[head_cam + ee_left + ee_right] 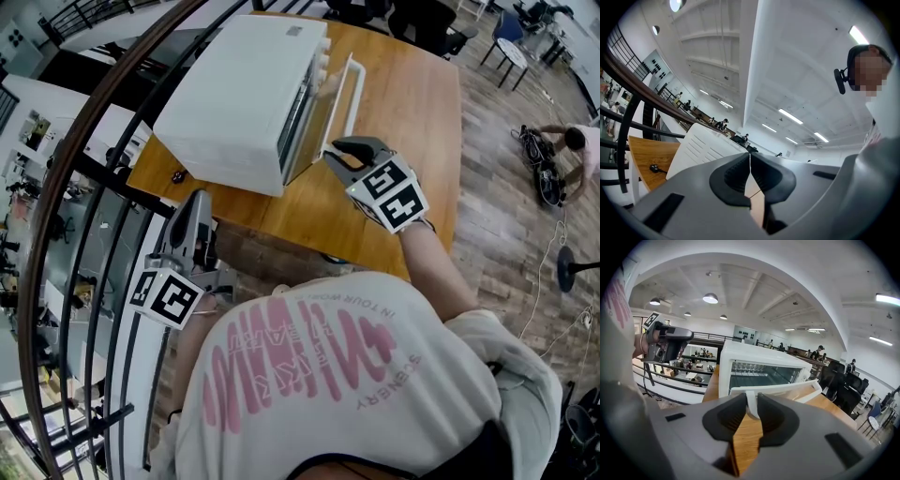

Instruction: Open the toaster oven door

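Head view: toaster oven is seen on the wooden counter, its door swung partway out from the top. The right tongs are set at the near end of the white handle, probably so that the door can be drawn down. The left tongs are kept back by the railing, clear of the work.

Left gripper view: the pads are pressed together on nothing.

Right gripper view: the handle is clenched between the pads, and the oven's inside is exposed behind the lowered door.

white toaster oven on wooden table, door tilted partly open
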`<act>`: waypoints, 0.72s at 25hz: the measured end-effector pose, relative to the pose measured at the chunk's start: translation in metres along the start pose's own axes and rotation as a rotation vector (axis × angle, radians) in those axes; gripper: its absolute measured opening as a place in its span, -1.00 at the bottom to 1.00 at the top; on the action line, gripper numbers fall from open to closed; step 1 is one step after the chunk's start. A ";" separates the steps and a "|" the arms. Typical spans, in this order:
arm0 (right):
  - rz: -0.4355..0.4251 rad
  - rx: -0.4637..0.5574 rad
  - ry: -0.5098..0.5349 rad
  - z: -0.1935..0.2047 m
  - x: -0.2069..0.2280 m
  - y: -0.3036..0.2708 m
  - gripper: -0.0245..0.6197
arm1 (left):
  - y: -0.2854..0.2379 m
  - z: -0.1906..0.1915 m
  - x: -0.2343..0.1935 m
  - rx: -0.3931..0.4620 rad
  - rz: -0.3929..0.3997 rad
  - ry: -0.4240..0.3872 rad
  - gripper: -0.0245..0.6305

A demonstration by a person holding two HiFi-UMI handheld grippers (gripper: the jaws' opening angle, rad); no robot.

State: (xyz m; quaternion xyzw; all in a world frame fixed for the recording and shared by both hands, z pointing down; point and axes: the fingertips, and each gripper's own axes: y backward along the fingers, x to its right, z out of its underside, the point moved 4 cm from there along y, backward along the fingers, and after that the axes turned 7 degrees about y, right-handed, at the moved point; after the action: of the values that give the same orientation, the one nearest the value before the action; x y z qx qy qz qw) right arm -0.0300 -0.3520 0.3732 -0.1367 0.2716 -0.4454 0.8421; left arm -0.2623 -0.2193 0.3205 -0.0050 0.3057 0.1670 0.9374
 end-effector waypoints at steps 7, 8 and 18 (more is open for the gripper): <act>-0.028 0.011 -0.028 0.003 0.002 0.000 -0.66 | 0.002 0.000 -0.002 0.006 -0.014 -0.001 -0.86; -0.032 0.008 -0.031 0.004 0.002 0.001 -0.66 | 0.003 0.001 -0.003 0.006 -0.018 0.001 -0.86; -0.034 0.020 -0.047 0.012 0.005 0.003 -0.65 | 0.009 0.002 -0.002 0.012 -0.037 0.003 -0.86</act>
State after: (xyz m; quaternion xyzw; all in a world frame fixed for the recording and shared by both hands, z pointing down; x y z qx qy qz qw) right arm -0.0187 -0.3545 0.3794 -0.1434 0.2451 -0.4590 0.8418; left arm -0.2654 -0.2115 0.3244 -0.0052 0.3079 0.1475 0.9399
